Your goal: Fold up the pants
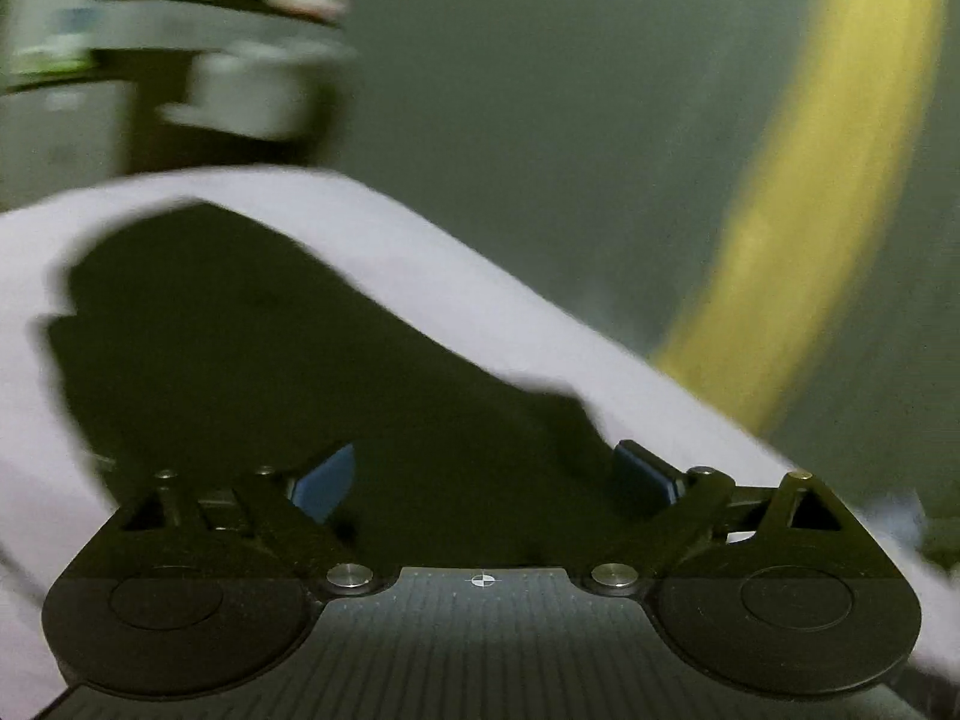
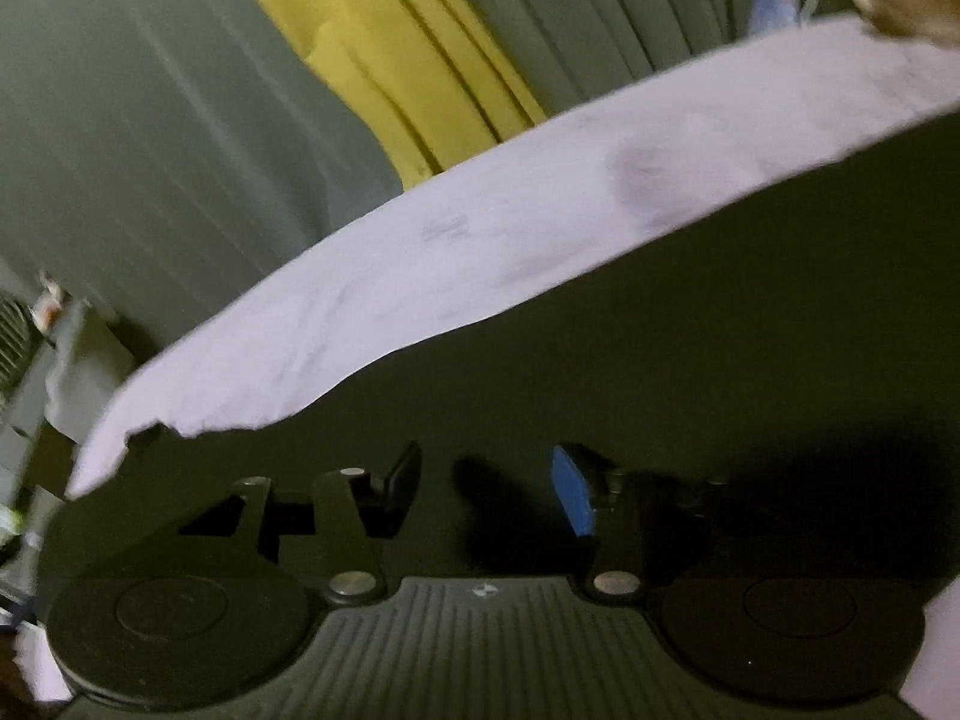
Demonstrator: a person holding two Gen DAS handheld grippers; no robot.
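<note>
**Fold Status: Dark Pants Lying Flat, Both Grippers Released**

Left gripper [image 1: 483,477]: the fingers [image 1: 327,480] are standing wide apart, near their fullest spread. Nothing is sitting between the blue pads; they are hanging over the dark pants [image 1: 270,348] without pinching any fabric.

Right gripper [image 2: 486,489]: the fingers [image 2: 573,489] are standing partly apart, about half spread. The gap between them is showing only dark cloth and a shadow below. No fold or edge is being pressed by the pads, so this gripper is holding nothing.

Directly under and just ahead of both sets of fingers, the pants [image 2: 660,330] are lying as a broad, dark, smooth panel. No loose leg or bunched section is showing in either view. Waistband and hems are not identifiable, because both pictures are blurred and dim.

Beyond the fingers, the pants' outline is ending on a pale lilac sheet [image 1: 420,252], which is running as a band along the far edge [image 2: 480,228]. The type of support beneath this sheet cannot be told.

Farther still, grey-green curtains [image 2: 150,120] with a yellow strip [image 2: 390,60] are hanging behind the work area. Blurred furniture [image 1: 180,60] is standing beyond the left fingers, to their left.

Progress judgement: the garment is resting flat and released, which suggests that at least one fold is already laid down. How many folds are complete cannot be told, since the full outline is outside both views. Remaining work is probably a further fold toward a compact stack, or a final smoothing.
</note>
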